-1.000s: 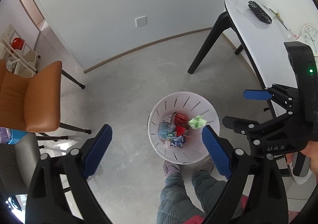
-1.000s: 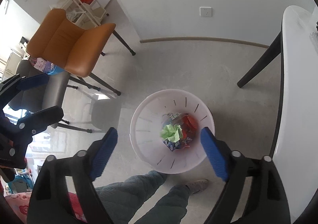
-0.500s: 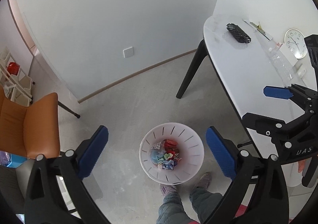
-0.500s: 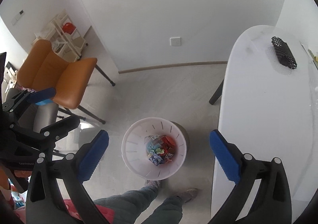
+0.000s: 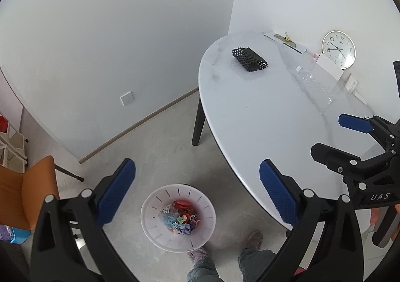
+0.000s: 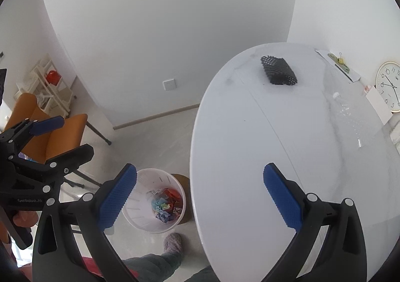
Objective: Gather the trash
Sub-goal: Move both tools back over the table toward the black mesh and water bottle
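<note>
Both grippers have risen since a moment ago, so the white trash bin (image 5: pixel 178 222) now looks smaller and the white oval table (image 5: pixel 262 117) fills more of each view. The left gripper (image 5: pixel 197 194) hangs above the floor with its blue-padded jaws spread wide and nothing between them. The right gripper (image 6: pixel 200 197) sits above the table's near edge, jaws likewise spread wide and empty.

Crumpled trash (image 5: pixel 180 218) in red, blue and green lies at the bottom of the bin, which stands on the grey floor just beside the table's curved edge, by the person's slippered feet (image 5: pixel 198 254). Bare floor stretches from the bin toward the wall and its baseboard. An orange chair (image 6: pixel 53 137) stands well apart on the left side.

On the tabletop, a black mesh holder (image 5: pixel 250 59) lies on its side near the far end, with a clear plastic bottle (image 5: pixel 313 82) lying toward the wall side. A round clock (image 5: pixel 338 49) leans at the wall. The tabletop between the holder and the near edge is open.
</note>
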Demonstrator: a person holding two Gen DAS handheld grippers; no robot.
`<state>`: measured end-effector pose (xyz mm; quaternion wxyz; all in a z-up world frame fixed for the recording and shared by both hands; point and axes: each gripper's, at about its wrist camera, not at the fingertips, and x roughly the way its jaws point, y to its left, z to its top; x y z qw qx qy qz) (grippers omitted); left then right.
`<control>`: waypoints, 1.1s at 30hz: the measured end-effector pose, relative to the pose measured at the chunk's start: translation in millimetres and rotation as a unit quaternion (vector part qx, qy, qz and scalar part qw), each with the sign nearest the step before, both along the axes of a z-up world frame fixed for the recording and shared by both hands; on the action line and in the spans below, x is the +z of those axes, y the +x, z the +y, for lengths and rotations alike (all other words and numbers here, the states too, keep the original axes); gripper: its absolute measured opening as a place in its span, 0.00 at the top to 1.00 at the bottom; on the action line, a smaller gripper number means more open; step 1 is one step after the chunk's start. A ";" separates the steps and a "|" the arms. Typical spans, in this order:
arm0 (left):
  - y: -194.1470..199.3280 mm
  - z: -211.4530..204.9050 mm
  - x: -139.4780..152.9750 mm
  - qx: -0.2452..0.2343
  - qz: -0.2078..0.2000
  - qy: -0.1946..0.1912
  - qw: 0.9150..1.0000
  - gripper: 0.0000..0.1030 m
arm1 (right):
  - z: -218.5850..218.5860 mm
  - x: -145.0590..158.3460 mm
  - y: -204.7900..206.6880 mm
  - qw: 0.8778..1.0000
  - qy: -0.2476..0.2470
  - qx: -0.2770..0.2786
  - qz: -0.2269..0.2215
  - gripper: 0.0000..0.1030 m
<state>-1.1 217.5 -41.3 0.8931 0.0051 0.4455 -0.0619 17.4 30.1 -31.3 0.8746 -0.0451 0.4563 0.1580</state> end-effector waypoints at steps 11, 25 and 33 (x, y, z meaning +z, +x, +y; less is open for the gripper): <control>12.3 -140.7 27.0 0.016 -0.033 0.000 0.999 0.08 | -134.8 26.9 11.4 1.000 0.019 -0.009 -0.023 0.02; 63.1 -255.7 29.7 0.038 -0.019 0.006 0.999 0.08 | -283.0 16.5 36.2 0.999 0.022 -0.043 -0.017 0.02; 171.5 -274.8 10.7 0.058 0.000 0.012 0.998 0.08 | -330.1 -6.2 96.0 0.998 -0.006 -0.054 -0.014 0.02</control>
